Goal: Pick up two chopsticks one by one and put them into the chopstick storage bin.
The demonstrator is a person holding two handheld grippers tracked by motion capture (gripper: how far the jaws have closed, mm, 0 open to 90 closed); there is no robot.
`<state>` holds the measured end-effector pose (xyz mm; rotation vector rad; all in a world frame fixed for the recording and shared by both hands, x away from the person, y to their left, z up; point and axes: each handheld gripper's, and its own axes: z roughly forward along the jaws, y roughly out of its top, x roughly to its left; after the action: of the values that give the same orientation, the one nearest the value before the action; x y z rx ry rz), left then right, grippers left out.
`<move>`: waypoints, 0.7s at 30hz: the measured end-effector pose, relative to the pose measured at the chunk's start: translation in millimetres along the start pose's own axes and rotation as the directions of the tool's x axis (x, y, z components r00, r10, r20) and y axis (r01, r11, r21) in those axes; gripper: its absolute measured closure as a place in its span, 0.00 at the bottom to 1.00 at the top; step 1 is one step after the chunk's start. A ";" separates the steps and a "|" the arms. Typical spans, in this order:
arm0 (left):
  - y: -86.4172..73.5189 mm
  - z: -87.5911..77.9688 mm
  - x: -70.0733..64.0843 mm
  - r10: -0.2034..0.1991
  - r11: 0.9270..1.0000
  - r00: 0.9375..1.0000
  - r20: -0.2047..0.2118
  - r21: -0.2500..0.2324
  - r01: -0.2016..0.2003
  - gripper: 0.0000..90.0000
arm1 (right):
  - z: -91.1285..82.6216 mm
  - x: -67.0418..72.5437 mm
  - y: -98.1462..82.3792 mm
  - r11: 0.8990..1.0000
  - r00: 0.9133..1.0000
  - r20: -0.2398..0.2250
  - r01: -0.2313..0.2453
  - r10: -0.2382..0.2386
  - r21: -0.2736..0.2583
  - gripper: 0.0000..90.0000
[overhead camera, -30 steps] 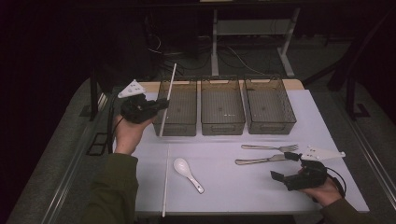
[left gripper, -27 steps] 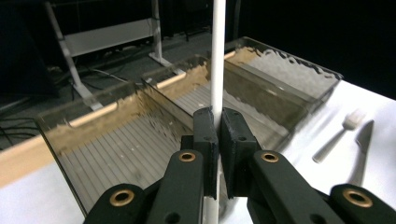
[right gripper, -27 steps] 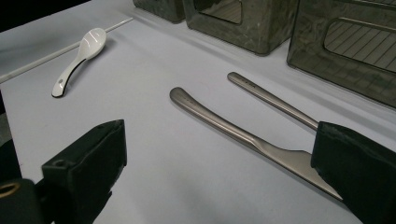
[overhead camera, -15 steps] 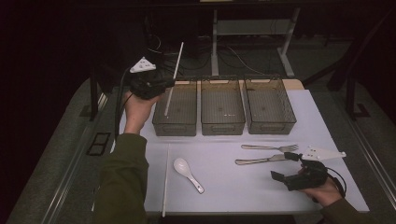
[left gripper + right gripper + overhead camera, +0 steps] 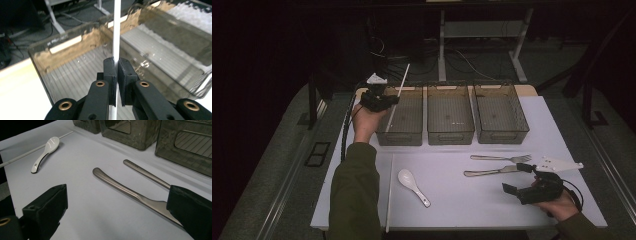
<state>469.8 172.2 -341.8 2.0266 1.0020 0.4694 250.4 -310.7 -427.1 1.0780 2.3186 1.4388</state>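
My left gripper (image 5: 383, 100) is shut on a thin white stick (image 5: 398, 95), held slanting over the left edge of the leftmost clear bin (image 5: 408, 134). In the left gripper view the pads (image 5: 110, 71) pinch the stick (image 5: 116, 30) above that bin's ribbed floor (image 5: 82, 72). My right gripper (image 5: 515, 178) rests open on the white mat at the front right. Its jaws stand wide around the blade end of a steel knife (image 5: 117, 185). A fork (image 5: 502, 158) lies just beyond the knife (image 5: 489, 172).
A second white stick (image 5: 389, 195) lies along the mat's left side, with a white ceramic spoon (image 5: 412, 186) beside it. Two more clear bins (image 5: 450, 114) (image 5: 500, 112) stand in the back row. Table legs and cables lie beyond the far edge.
My left gripper carried the stick up and away from the bin's left side, then down and to the right over the leftmost bin. The right gripper stayed put.
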 end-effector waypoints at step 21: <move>-30.0 37.3 5.7 -0.064 0.992 0.997 -0.031 0.111 0.067 0.93 | -0.3 -0.6 0.2 1.000 1.000 -0.011 -0.002 0.002 -0.002 0.04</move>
<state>481.9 168.7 -388.4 2.0840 1.1300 0.4151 250.7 -311.3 -427.0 1.0753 2.3230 1.4513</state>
